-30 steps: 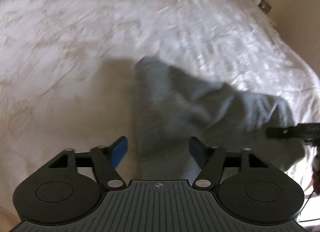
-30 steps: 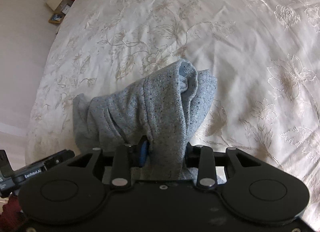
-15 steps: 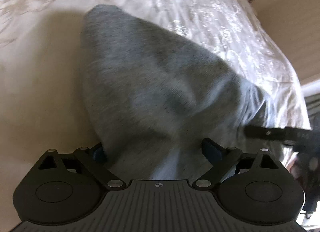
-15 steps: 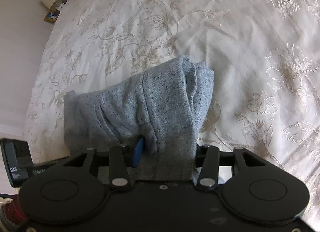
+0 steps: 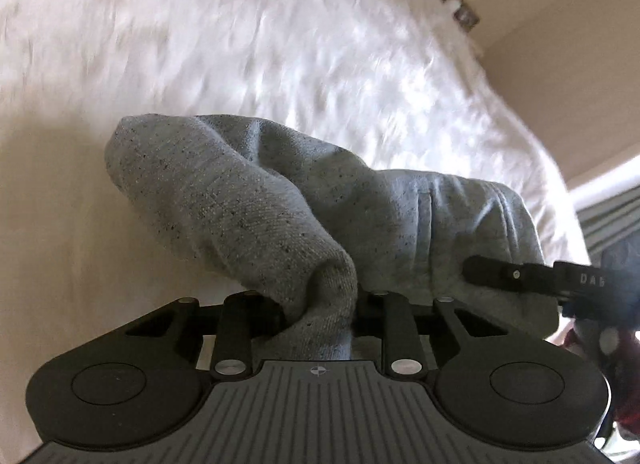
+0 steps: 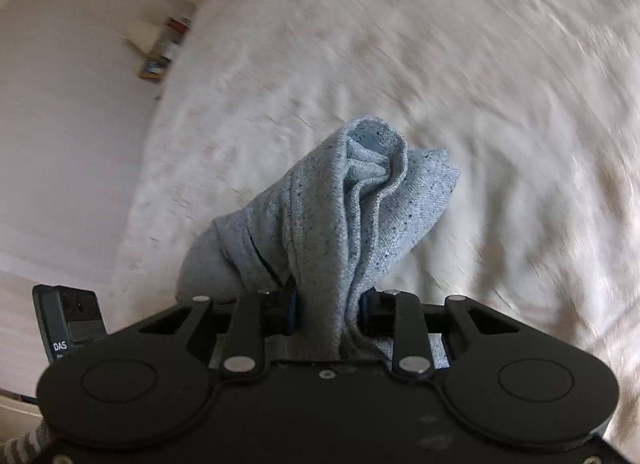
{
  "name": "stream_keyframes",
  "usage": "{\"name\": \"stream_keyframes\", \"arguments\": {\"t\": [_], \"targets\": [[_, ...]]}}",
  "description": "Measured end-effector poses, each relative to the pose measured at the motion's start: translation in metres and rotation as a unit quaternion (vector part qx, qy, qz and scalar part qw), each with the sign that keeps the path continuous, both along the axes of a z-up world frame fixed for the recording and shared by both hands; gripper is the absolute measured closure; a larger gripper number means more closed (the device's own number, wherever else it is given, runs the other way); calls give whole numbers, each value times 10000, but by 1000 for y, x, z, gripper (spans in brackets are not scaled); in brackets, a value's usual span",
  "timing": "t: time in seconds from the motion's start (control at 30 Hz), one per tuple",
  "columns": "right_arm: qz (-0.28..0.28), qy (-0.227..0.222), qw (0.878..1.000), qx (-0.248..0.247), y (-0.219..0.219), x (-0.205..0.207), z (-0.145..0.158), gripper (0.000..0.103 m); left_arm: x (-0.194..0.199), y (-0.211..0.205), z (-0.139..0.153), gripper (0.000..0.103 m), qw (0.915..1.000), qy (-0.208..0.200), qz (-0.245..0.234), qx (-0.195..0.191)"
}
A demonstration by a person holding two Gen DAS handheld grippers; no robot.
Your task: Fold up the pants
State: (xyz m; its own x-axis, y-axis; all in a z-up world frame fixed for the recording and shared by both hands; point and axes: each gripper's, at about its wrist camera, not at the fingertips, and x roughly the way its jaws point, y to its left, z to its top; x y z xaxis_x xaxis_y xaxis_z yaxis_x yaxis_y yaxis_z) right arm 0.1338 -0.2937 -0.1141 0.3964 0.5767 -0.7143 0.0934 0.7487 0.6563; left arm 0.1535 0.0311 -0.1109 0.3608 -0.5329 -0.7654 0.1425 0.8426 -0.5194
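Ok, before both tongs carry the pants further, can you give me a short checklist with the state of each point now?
1. Left tongs grip the pants: ok. Its jaws have just closed, and grey cloth is pinched between them.
2. Right tongs grip the pants: ok. Its jaws have also just closed, with bunched cloth between them.
3. Pants lifted clear of the bed: cannot tell; the far ends may rest on it.
4. Cloth flat and aligned for a fold: not ok; it is bunched and creased in both views.
5. Tongs apart from each other: ok; the right one shows at the edge of the left view, not touching.
6. Sharp view of the bed: not ok, blurred.
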Motion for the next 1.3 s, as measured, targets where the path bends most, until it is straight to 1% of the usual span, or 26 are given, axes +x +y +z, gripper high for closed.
{"name": "stream_keyframes", "arguments": {"t": [0.07,0.13,0.3,0.4,0.47,0.5,0.53,0.57,0.6,0.63,0.67,0.7,0.73,0.77,0.8,0.83,0.9,0.93,0.97,1.03,1.13,1.17,1.2,1.23,1.27,1.3], "targets": [[-37,-220,9997,45,1,14,16,73,17,5,18,77,9997,-189,95,-88],[-140,-430,9989,150,-1,35,28,73,38,8,32,77,9993,-341,114,-98],[-207,-767,9967,181,1,101,43,73,105,1,59,77,9975,-705,-1,105],[-296,-874,9954,253,1,139,45,73,129,4,62,76,9964,-828,-1,203],[-384,-908,9948,237,2,161,40,72,142,3,52,76,9968,-749,67,251],[-438,-889,9949,181,2,171,33,70,148,4,43,73,9966,-706,114,404],[-498,-858,9951,-22,2,181,24,63,150,6,31,66,9951,-655,214,716],[-577,-776,9945,-396,3,193,16,57,154,10,19,62,9924,-537,380,1041],[-675,-548,9918,-938,4,201,3,58,155,13,3,63,9847,-290,649,1593],[-724,-248,9836,-1633,6,210,-10,65,155,15,-15,65,9685,42,874,2331],[-704,-55,9710,-2282,9,217,-21,72,154,18,-29,67,9527,285,1024,2846],[-650,-38,9637,-2588,9,221,-26,72,149,27,-39,73,9443,375,1199,3042],[-640,-117,9631,-2611,9,221,-27,72,143,33,-41,73,9443,348,1326,2993],[-610,-255,9655,-2518,9,221,-23,72,136,39,-38,73,9435,275,1457,2963],[-526,-458,9666,-2465,12,220,-16,72,130,40,-32,73,9414,128,1568,2985],[-399,-723,9652,-2481,18,216,-10,71,124,38,-23,73,9408,-84,1626,2973],[-103,-1335,9598,-2466,35,210,4,66,123,27,-8,72,9451,-504,1608,2800],[61,-1622,9579,-2367,46,211,9,61,124,20,-3,72,9482,-668,1527,2703],[178,-1756,9579,-2263,56,215,10,61,128,11,1,72,9514,-796,1406,2621],[413,-1813,9605,-2070,73,228,5,62,140,-7,3,72,9580,-990,1113,2452],[576,-1739,9620,-2023,90,250,-11,63,163,-31,-1,71,9620,-1166,787,2340],[628,-1647,9618,-2095,92,253,-19,66,175,-36,-5,71,9618,-1155,709,2377],[597,-1455,9624,-2216,92,260,-26,69,183,-40,-14,71,9606,-1082,635,2480],[558,-1297,9626,-2312,91,268,-36,78,191,-41,-23,71,9591,-958,594,2598],[575,-1201,9633,-2329,88,274,-44,92,205,-42,-35,71,9574,-804,565,2715],[582,-1138,9626,-2390,84,280,-51,101,214,-42,-44,70,9577,-628,514,2762]]}}
